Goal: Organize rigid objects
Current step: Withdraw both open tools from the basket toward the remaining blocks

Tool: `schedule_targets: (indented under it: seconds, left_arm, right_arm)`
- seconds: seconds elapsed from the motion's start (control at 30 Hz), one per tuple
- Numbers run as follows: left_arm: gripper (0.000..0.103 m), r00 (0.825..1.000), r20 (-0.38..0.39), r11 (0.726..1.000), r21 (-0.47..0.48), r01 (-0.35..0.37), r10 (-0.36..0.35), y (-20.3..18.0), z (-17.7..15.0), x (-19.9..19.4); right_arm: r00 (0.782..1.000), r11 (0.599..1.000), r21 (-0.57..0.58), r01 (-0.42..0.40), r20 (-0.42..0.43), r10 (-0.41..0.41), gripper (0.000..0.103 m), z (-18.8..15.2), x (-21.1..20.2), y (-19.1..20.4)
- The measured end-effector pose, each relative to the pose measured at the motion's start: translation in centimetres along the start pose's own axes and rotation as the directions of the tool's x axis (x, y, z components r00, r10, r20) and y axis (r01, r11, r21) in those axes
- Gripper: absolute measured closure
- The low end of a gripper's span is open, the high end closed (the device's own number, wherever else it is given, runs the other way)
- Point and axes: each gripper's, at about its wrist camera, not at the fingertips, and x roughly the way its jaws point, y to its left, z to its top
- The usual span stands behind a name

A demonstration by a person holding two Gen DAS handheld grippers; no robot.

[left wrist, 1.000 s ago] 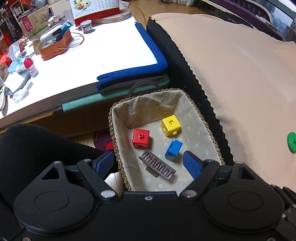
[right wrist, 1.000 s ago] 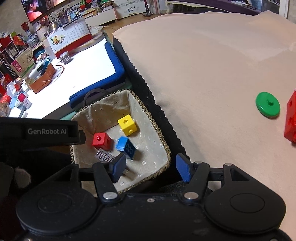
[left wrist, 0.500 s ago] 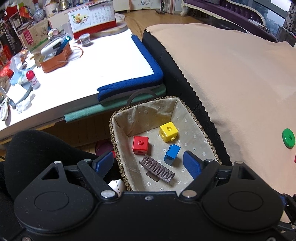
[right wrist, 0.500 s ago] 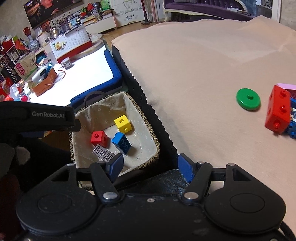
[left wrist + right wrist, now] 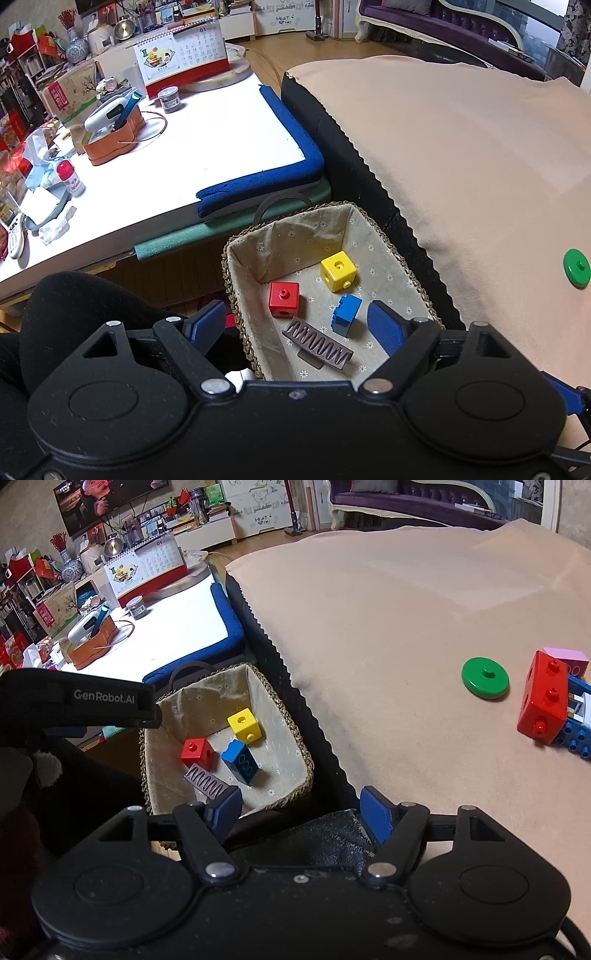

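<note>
Four pieces stay in basket (image 5: pixel 399 258); right gripper (image 5: pixel 301 814) opening wider, empty; left gripper (image 5: pixel 299 325) open, empty. Disc (image 5: pixel 484 677) at 2 o'clock on beige cloth (image 5: pixel 388 609).

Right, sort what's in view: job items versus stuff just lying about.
Job items: basket, yellow cube, red cube, blue brick, brown wavy piece, green disc, big red block.

Lying about: calendar, orange box, small jar, white bottle.

home living room, sofa (image 5: pixel 424 14), calendar (image 5: pixel 181 55)
</note>
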Motion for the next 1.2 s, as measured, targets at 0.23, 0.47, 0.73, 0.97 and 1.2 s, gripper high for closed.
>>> schedule_targets:
  seconds: [0.23, 0.47, 0.73, 0.97, 1.2]
  left_arm:
    - [0.022, 1.000, 0.001, 1.000, 0.005, 0.009, -0.009, -0.1, 0.0, -0.1]
    - [0.022, 1.000, 0.019, 0.999, 0.041, 0.008, -0.009, -0.7, -0.3, -0.4]
    - [0.022, 0.998, 0.029, 0.997, 0.054, 0.051, -0.052, -1.2, -0.9, -1.1]
    - [0.022, 0.995, 0.029, 0.994, 0.054, 0.093, -0.095, -1.9, -1.5, -1.6]
    - [0.022, 0.995, 0.027, 0.993, 0.069, 0.095, -0.097, -2.6, -1.9, -1.7]
  right_arm:
    - [1.000, 1.000, -0.004, -0.002, 0.003, 0.002, 0.032, 0.0, -0.1, 0.0]
    - [1.000, 1.000, 0.004, 0.002, 0.016, -0.002, 0.030, 0.1, -0.6, -0.5]
    - [0.998, 0.999, 0.046, 0.026, 0.049, -0.029, 0.030, 0.7, -1.7, -2.8]
    - [0.993, 0.992, 0.105, 0.069, 0.092, -0.079, 0.028, 1.3, -3.3, -6.1]
    - [0.984, 0.976, 0.185, 0.114, 0.117, -0.137, 0.028, 1.6, -4.5, -10.4]
